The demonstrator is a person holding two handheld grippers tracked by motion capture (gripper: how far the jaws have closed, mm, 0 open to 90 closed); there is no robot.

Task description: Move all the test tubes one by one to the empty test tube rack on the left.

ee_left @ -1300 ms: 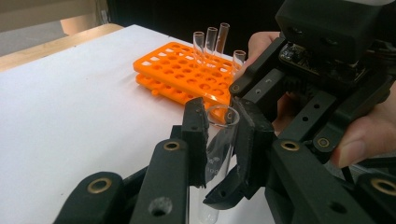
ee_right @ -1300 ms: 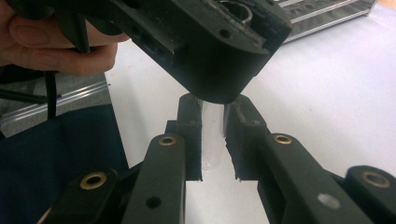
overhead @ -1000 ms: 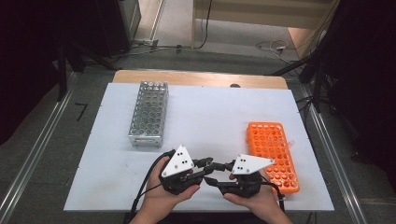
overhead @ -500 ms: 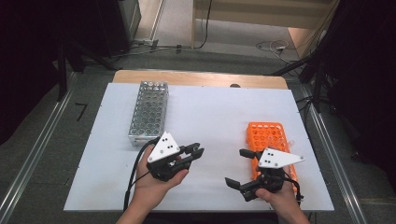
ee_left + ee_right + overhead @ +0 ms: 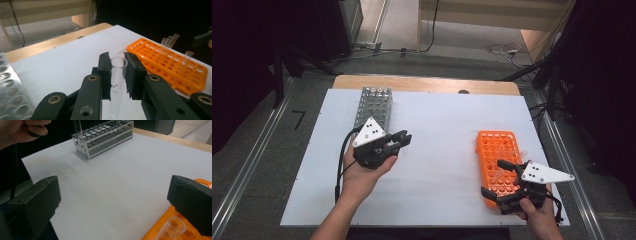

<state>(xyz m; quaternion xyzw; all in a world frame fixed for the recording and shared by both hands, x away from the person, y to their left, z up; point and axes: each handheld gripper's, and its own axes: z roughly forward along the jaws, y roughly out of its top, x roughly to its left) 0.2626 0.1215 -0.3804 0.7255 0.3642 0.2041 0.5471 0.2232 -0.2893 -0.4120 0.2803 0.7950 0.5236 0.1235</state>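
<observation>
- Both grippers have spread apart since earlier.
- Left gripper point(image 5: 117, 72) I see clamped on a clear test tube point(image 5: 117, 75).
- Right gripper point(image 5: 498, 179) gapes wide, empty, at orange rack's point(image 5: 496, 145) 6 o'clock end.

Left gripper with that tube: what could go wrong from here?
1. The left gripper pinches the clear glass test tube near its rim, so it might swing or slip.
2. The tube hangs close to the metal rack; its tip may knock the rack's edge rather than find a hole.
3. The right gripper, jaws open, hovers over the orange rack and could bump the tubes standing there.

Grey floor point(image 5: 257, 145), white table point(image 5: 447, 125)
</observation>
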